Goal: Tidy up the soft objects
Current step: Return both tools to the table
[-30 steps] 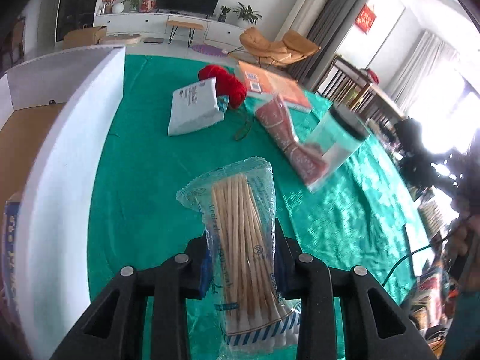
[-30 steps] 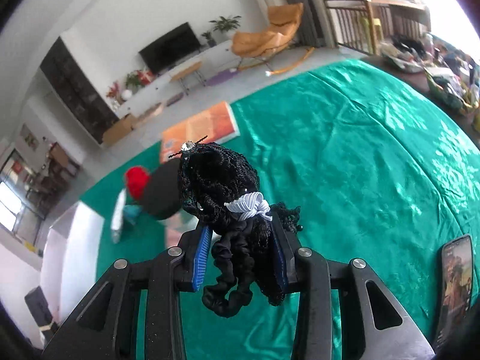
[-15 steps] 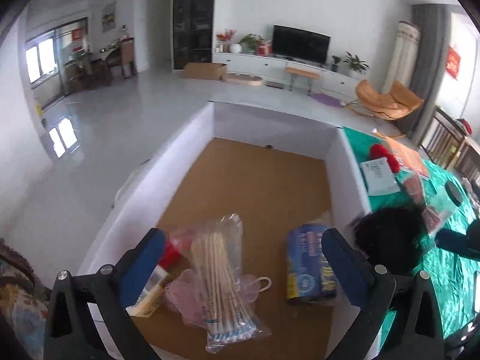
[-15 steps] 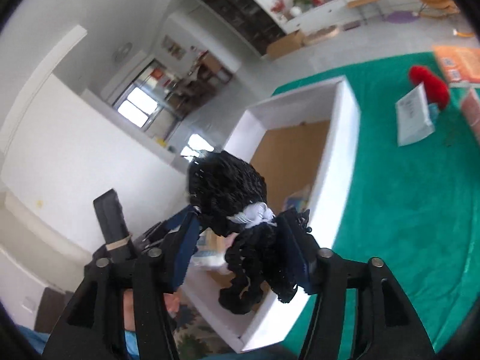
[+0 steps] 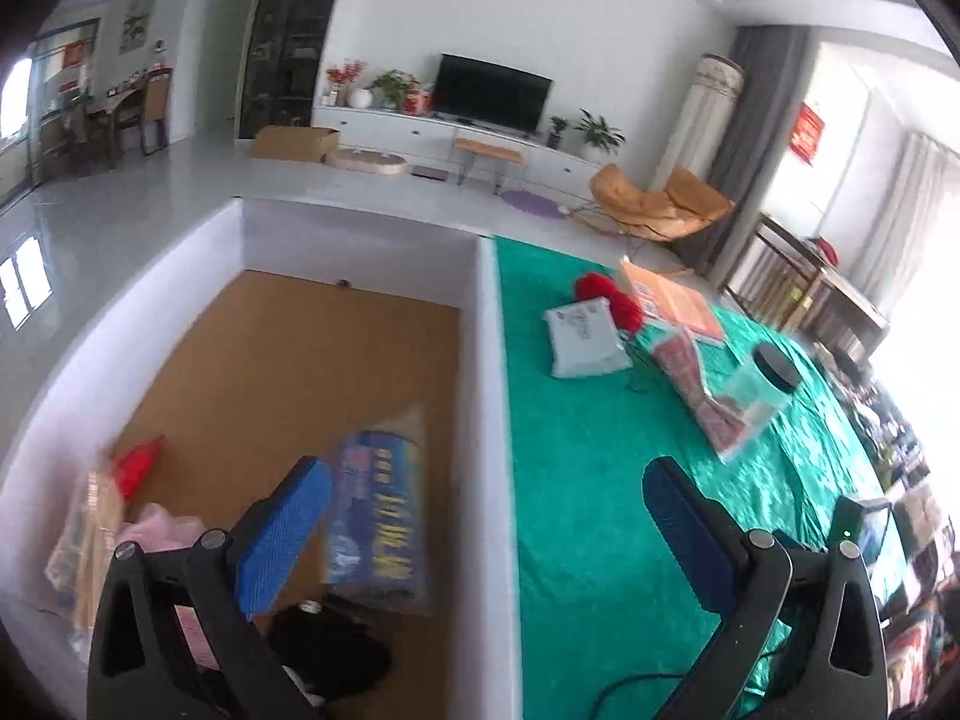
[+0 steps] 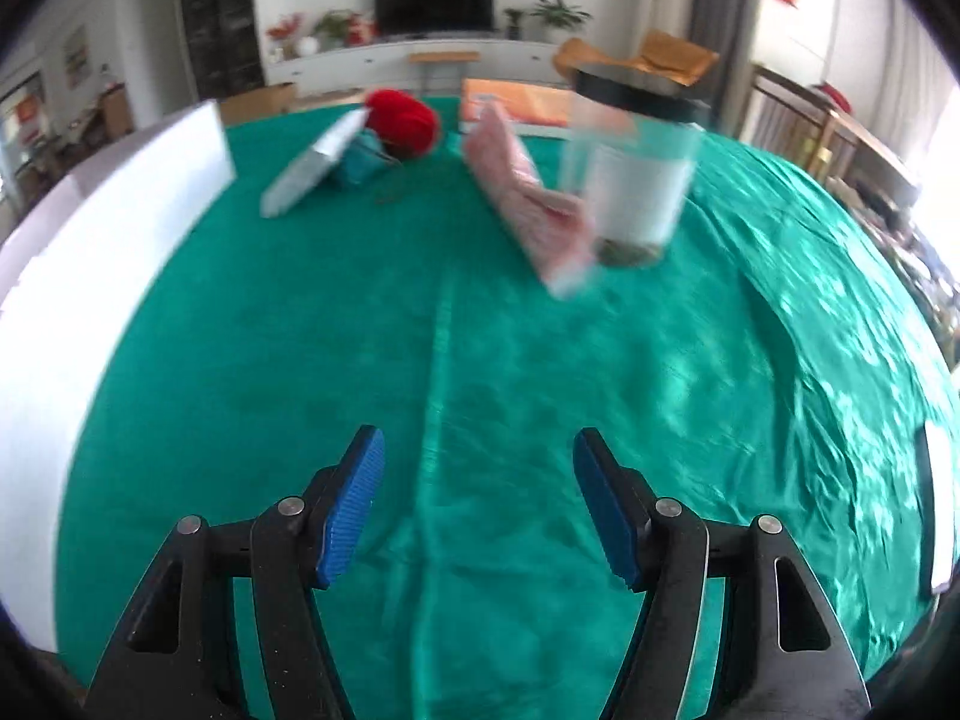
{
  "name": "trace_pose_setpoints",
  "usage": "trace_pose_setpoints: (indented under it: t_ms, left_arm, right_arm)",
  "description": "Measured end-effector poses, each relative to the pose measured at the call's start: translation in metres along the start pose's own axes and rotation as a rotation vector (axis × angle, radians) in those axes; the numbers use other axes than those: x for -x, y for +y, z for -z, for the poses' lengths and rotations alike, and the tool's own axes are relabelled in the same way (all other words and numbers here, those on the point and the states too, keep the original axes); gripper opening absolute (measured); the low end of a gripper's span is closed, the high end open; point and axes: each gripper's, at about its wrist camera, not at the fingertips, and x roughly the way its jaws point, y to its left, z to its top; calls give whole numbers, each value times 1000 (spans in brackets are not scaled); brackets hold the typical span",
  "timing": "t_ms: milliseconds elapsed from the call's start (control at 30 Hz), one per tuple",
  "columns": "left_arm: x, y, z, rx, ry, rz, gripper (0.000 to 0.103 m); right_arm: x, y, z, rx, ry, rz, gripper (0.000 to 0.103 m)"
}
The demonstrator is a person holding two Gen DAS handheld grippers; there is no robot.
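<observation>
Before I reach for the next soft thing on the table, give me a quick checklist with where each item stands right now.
1. Left gripper empty: ok, jaws wide apart, nothing between them.
2. Right gripper empty: ok. Its jaws have just been opening and only green cloth shows between them.
3. Last items dropped in the white box: ok, the black mesh bundle and the cotton swab pack lie inside.
4. Soft things left on the cloth: not ok, red yarn, the grey mailer bag and the pink packet are out.
5. Path to the pink packet: not ok, the clear jar stands against it.
6. Room in the box: ok, bare brown floor shows.
</observation>
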Motion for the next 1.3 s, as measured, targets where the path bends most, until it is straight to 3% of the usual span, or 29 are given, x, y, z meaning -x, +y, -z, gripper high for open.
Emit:
trace_pose_setpoints:
  t_ms: [100, 200, 333, 533, 700, 767, 867, 1133, 1300]
  left_arm:
    - [-24, -50, 15, -89, 84, 66, 103]
    - [-45, -89, 26, -146, 137, 125, 103]
    - [-78, -119, 34, -199, 173, 87, 103]
    - [-134, -118, 49, -143, 177, -28, 103]
    - [-179, -121, 72, -243, 274, -114, 103]
    - [-175, -126, 76, -301, 231, -110, 103]
    - [-175, -123, 77, -292, 233, -73, 103]
    - [-177, -124, 76, -295, 235, -72, 103]
    - [-183, -127, 55, -255, 364, -100, 102]
  right_arm:
    - [-2, -23, 19, -13, -36, 112, 69]
    - [6, -37, 19, -78, -62, 105, 69]
    - [3, -43, 21, -103, -29, 101, 70]
    - [8, -51, 26, -170, -23, 49, 74]
    - [6, -45, 28, -157, -16, 53, 76]
    - [6, -44, 28, -157, -15, 51, 76]
    - [5, -44, 28, -155, -14, 50, 77]
    - [5, -42, 28, -154, -11, 48, 78]
    - [5, -41, 28, -153, -11, 48, 78]
